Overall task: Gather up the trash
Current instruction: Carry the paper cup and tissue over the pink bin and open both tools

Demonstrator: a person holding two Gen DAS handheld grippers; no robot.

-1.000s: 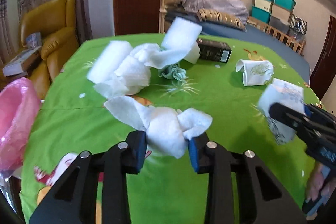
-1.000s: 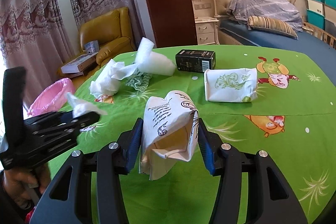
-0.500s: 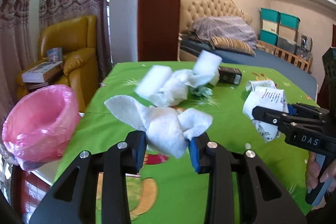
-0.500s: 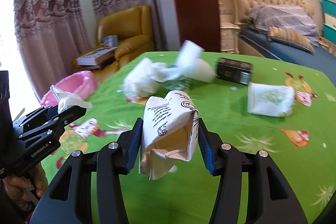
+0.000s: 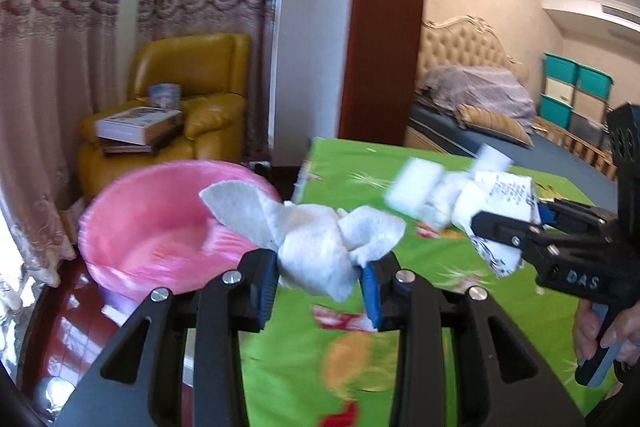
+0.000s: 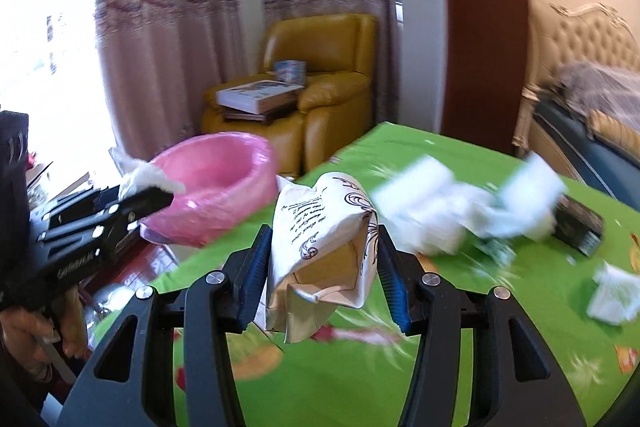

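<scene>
My left gripper [image 5: 318, 283] is shut on a crumpled white tissue [image 5: 316, 247] and holds it at the table's left edge, beside a pink-lined trash bin [image 5: 160, 223]. My right gripper [image 6: 324, 283] is shut on a crumpled printed paper cup [image 6: 324, 243] above the green tablecloth [image 6: 440, 367]. The right gripper and its cup show at the right of the left wrist view [image 5: 516, 223]. The left gripper shows at the left of the right wrist view [image 6: 160, 193], close to the bin [image 6: 216, 187].
More white tissues [image 6: 452, 211], a black box [image 6: 580, 231] and another crumpled cup [image 6: 614, 297] lie on the table. A yellow armchair [image 5: 188, 107] with books [image 5: 136, 125] stands behind the bin. A bed [image 5: 480, 107] is at the far right.
Both grippers have swung left toward the pink bin, each still holding its trash. The bin now sits just ahead of the left gripper.
</scene>
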